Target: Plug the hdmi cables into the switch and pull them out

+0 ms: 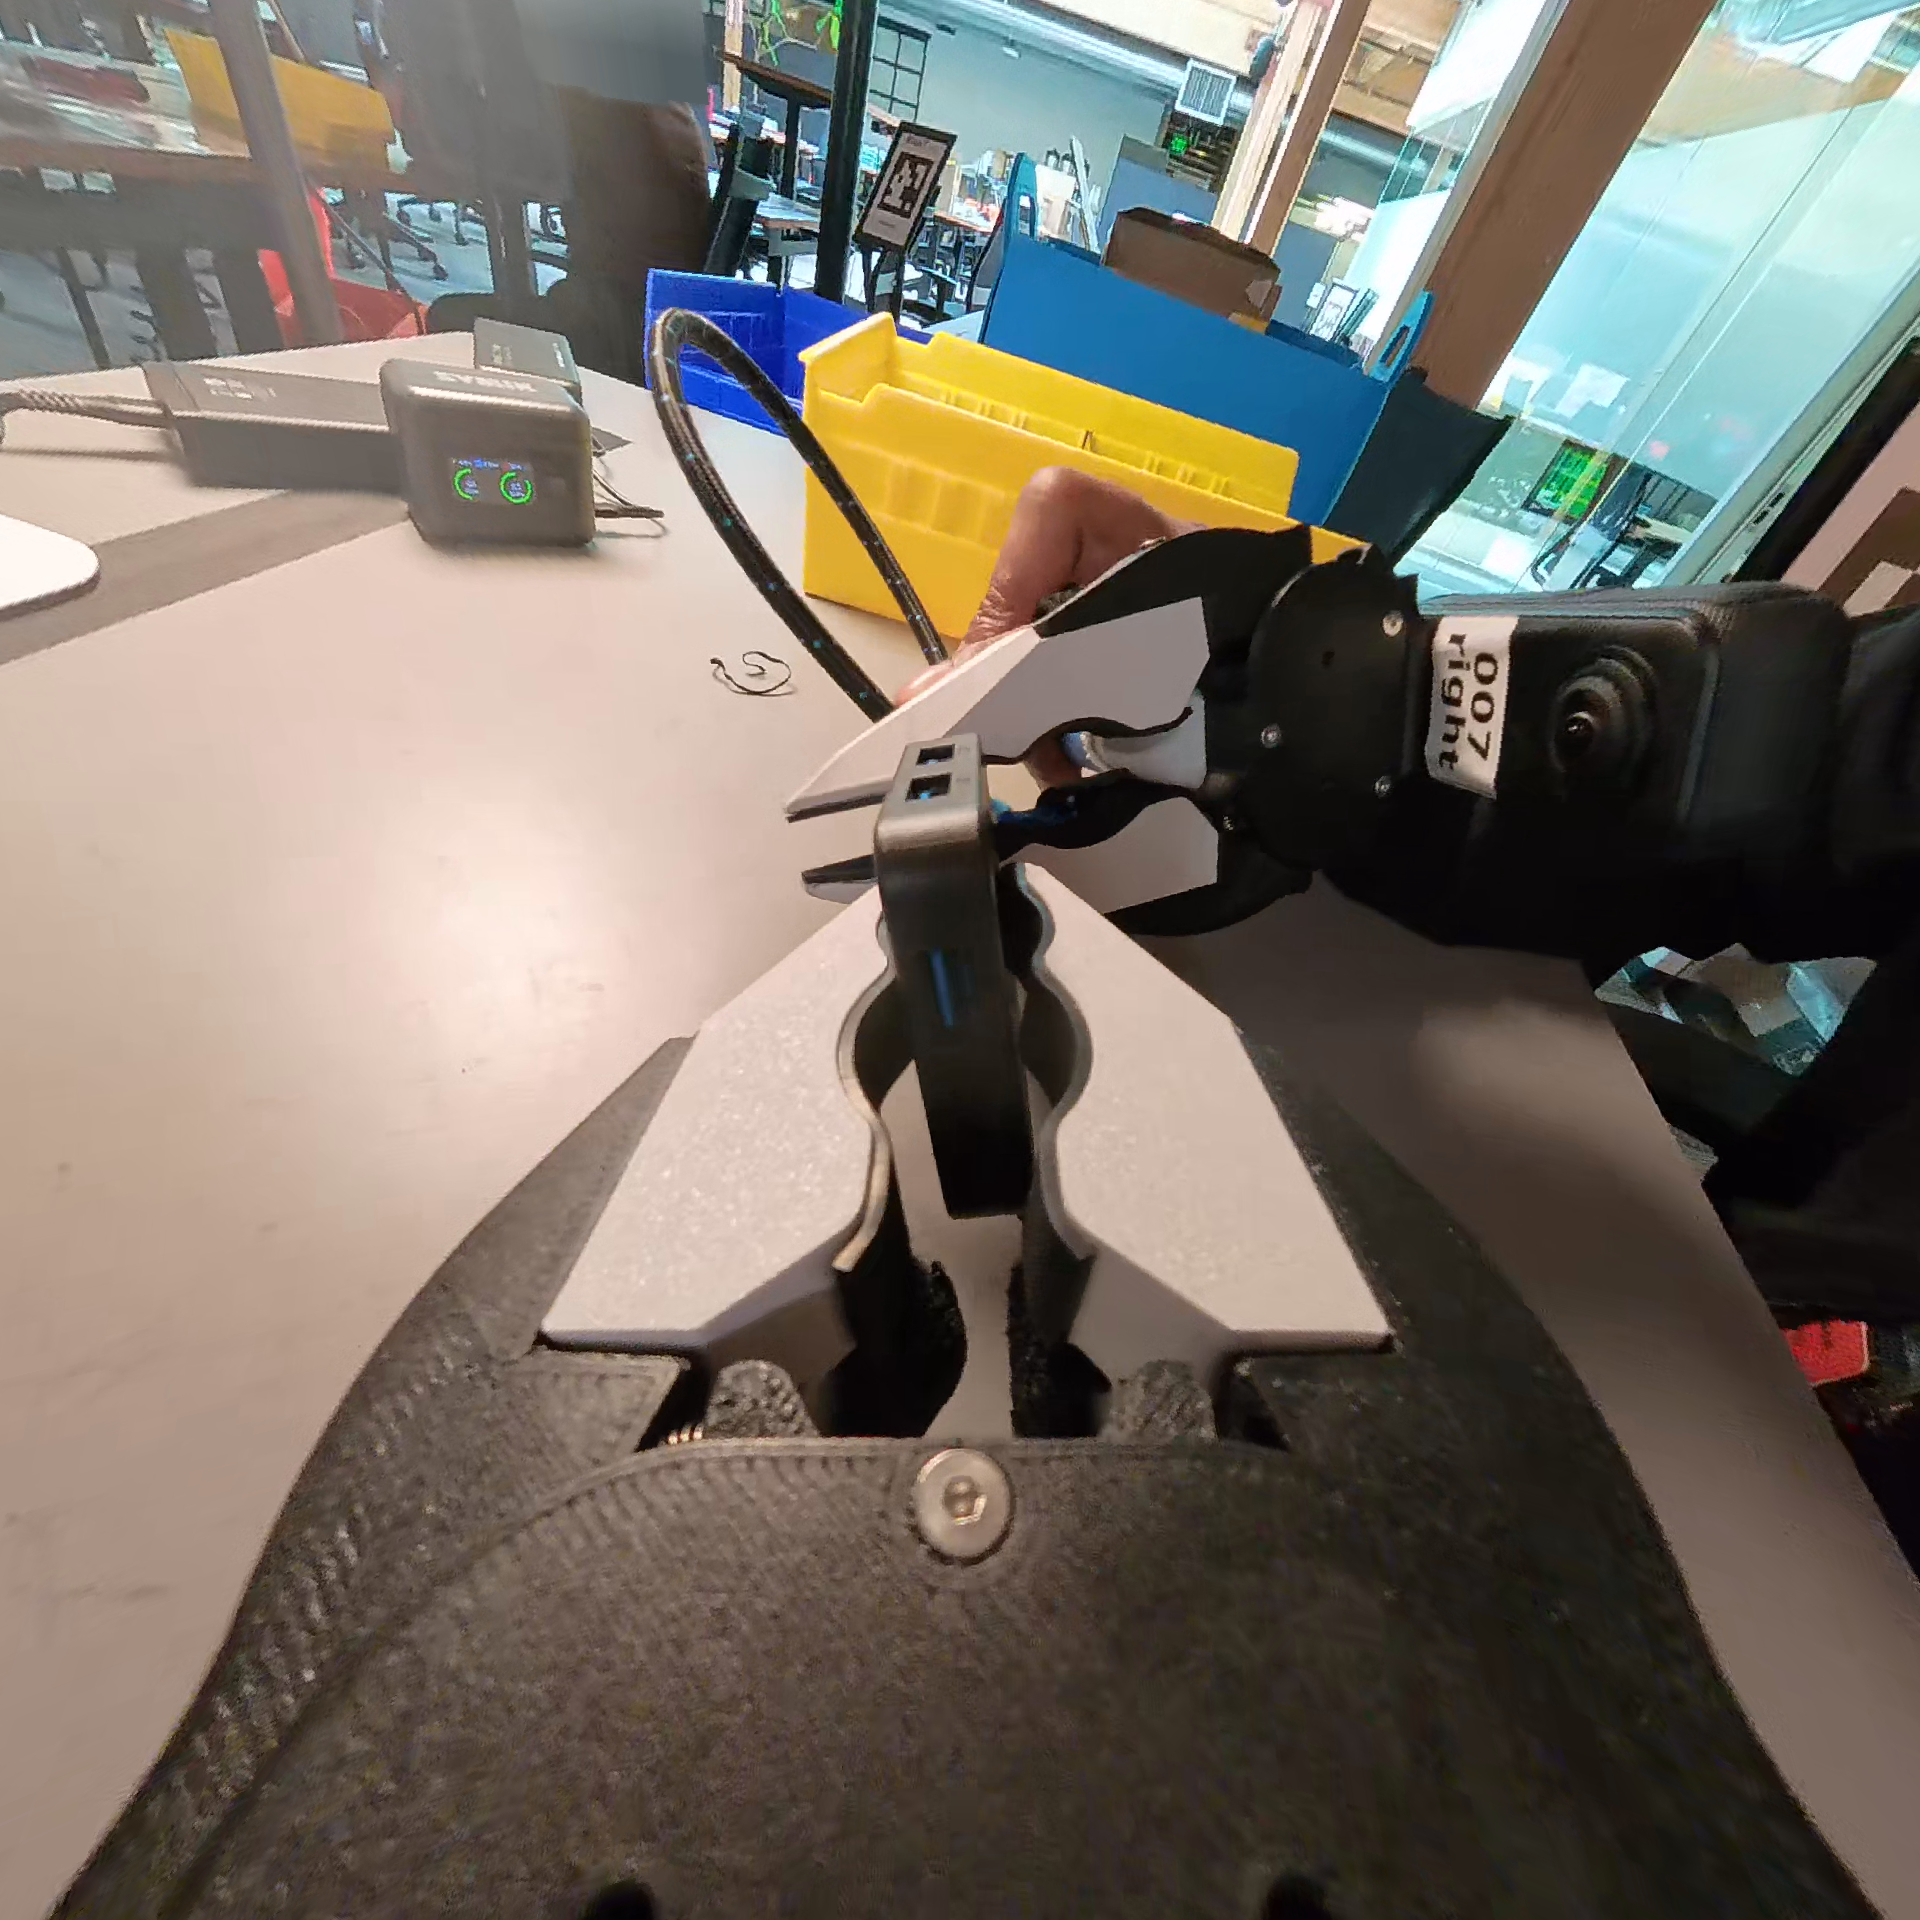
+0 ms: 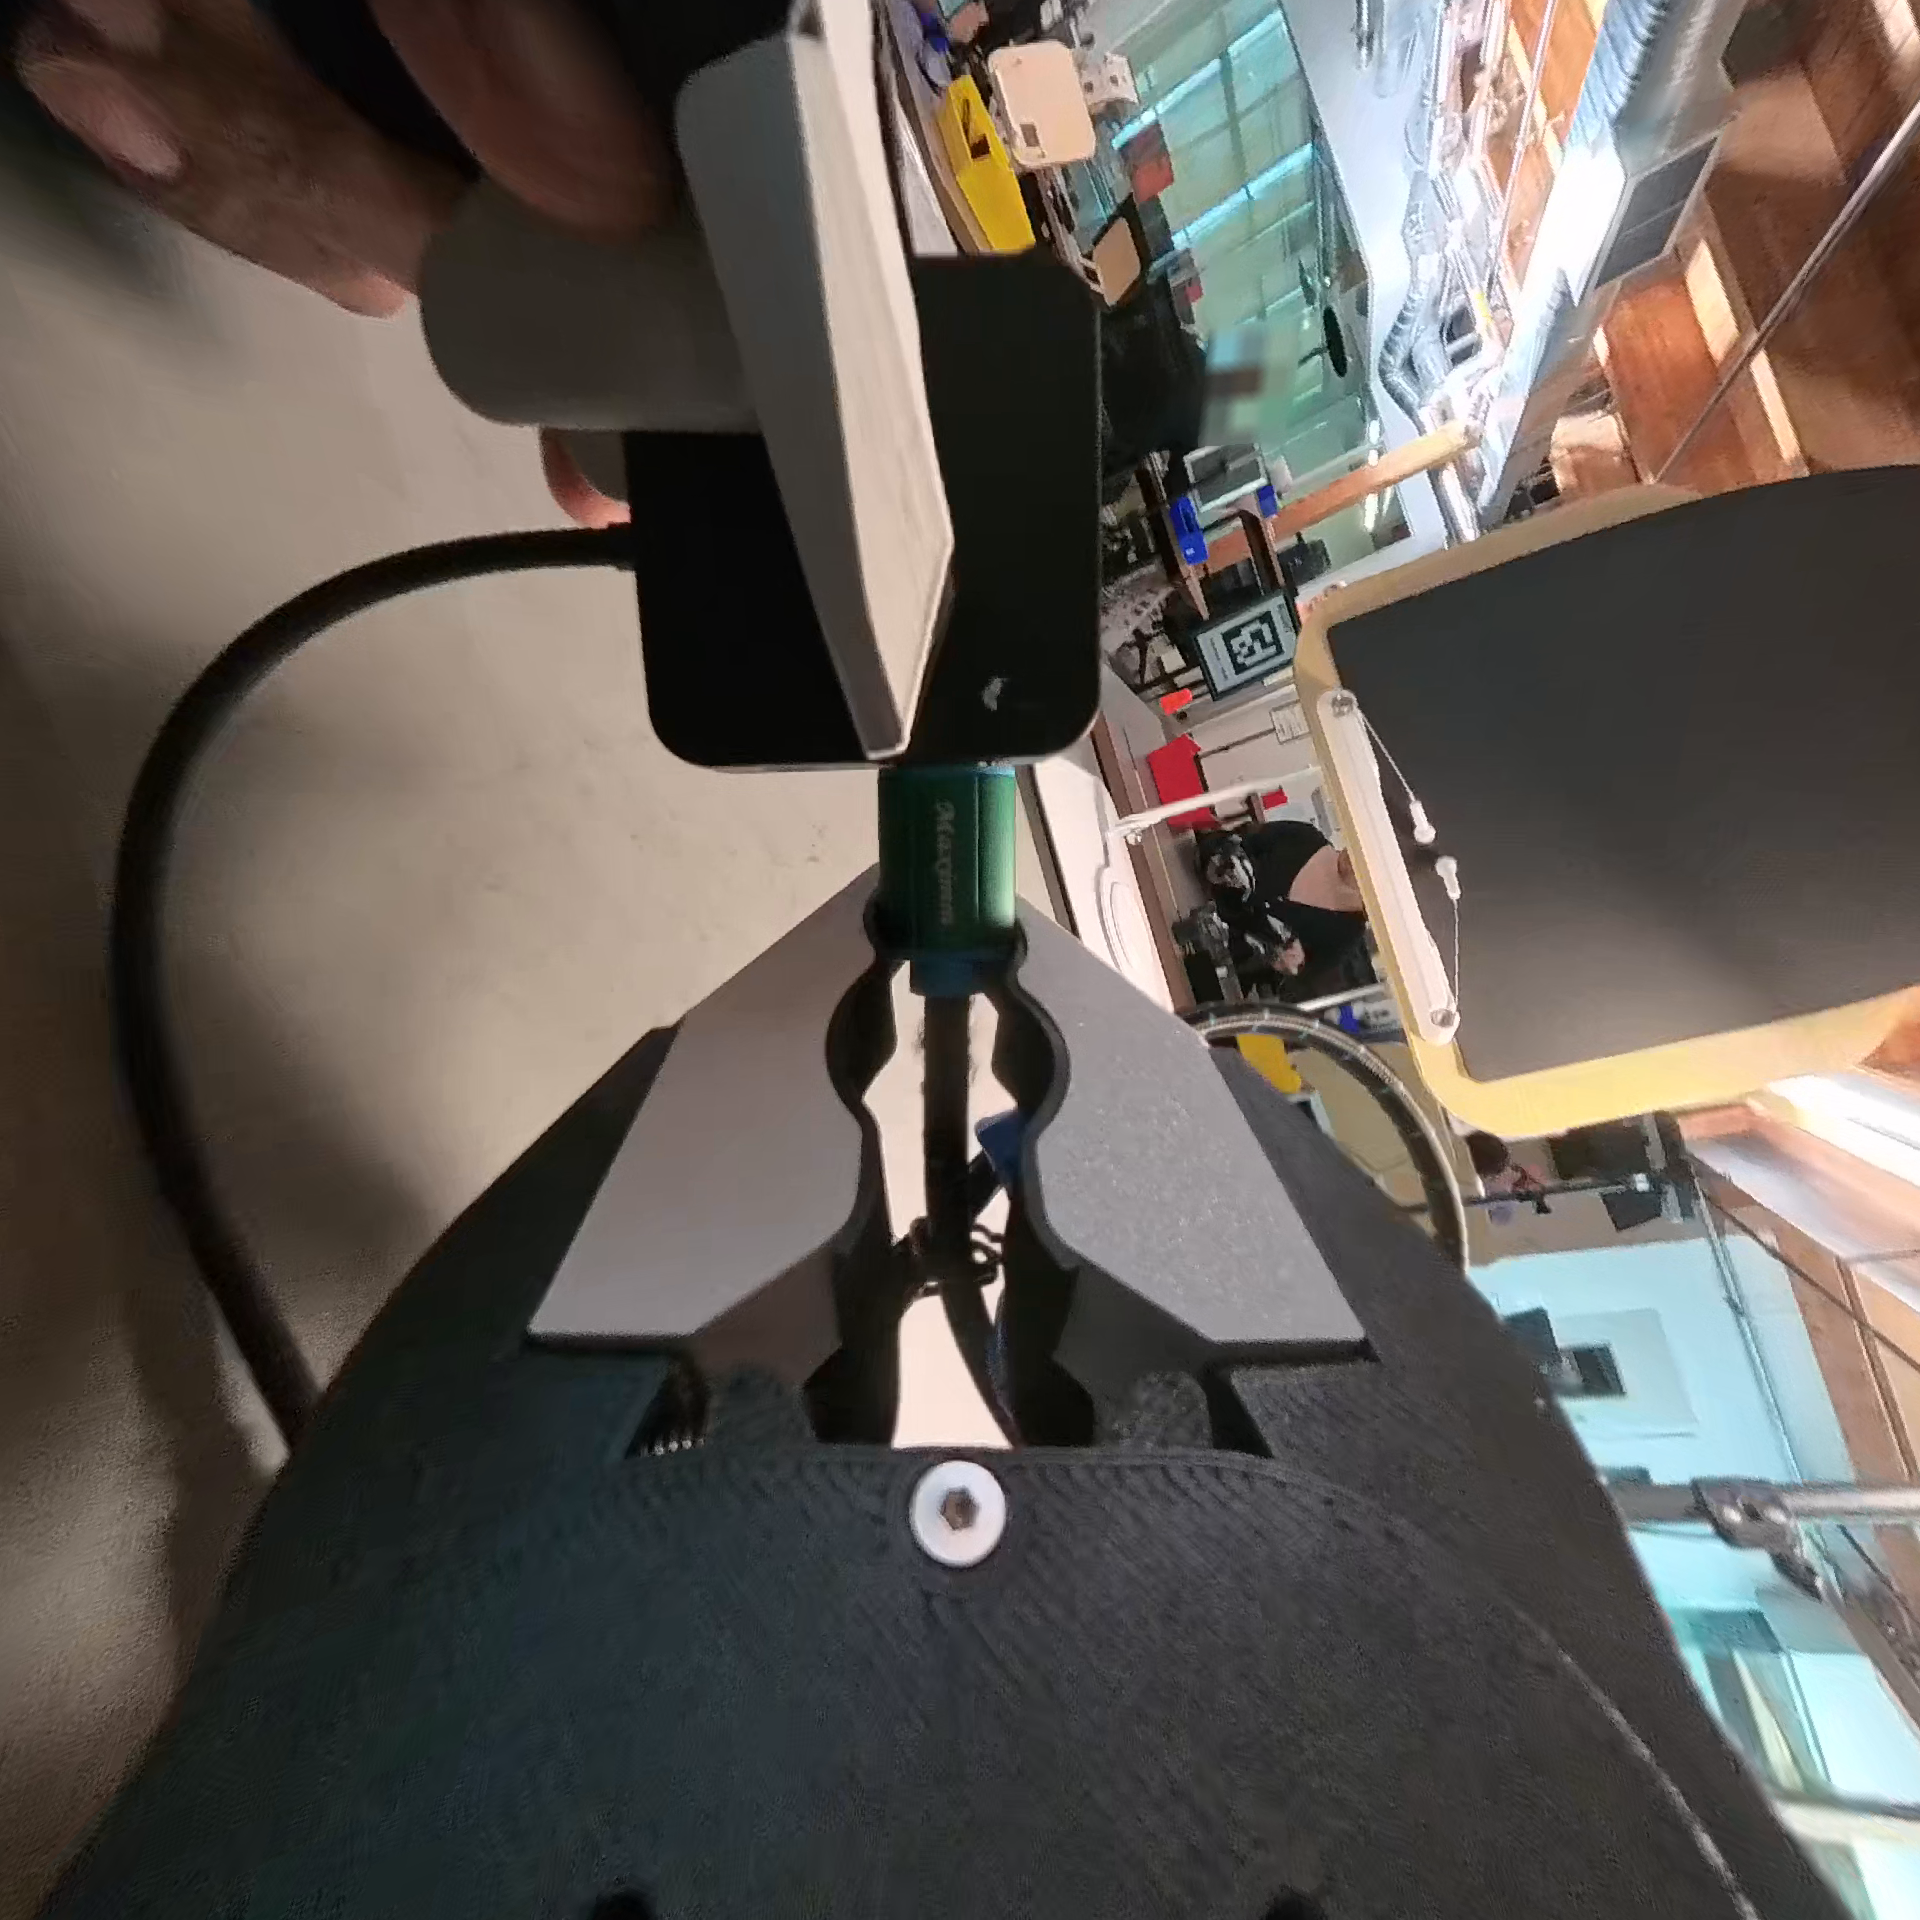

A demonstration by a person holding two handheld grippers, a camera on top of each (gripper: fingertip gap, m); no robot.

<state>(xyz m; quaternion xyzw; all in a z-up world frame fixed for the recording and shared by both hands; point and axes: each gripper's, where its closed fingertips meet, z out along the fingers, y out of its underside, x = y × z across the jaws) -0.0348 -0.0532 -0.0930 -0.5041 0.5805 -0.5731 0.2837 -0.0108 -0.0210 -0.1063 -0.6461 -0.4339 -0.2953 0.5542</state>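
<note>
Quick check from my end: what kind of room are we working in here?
Probably a shared workshop or lab. The grey table has yellow and blue parts bins at its far edge, a fiducial marker board stands behind, and more workbenches fill the open hall.

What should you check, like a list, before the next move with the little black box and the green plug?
1. Left gripper has a firm hold on the flat black rectangular switch box: ok, its grey fingers close on the box.
2. Right gripper holds the green metal HDMI plug: ok, clamped at its rear end.
3. Plug lined up with the box edge: ok, its front meets the edge squarely.
4. Plug fully seated in a port: cannot tell, the joint is hidden.
5. Two ports on the box's far end free: ok, both look empty.
6. Black braided cable free of snags: ok, it arcs loosely over the grey table.
</note>
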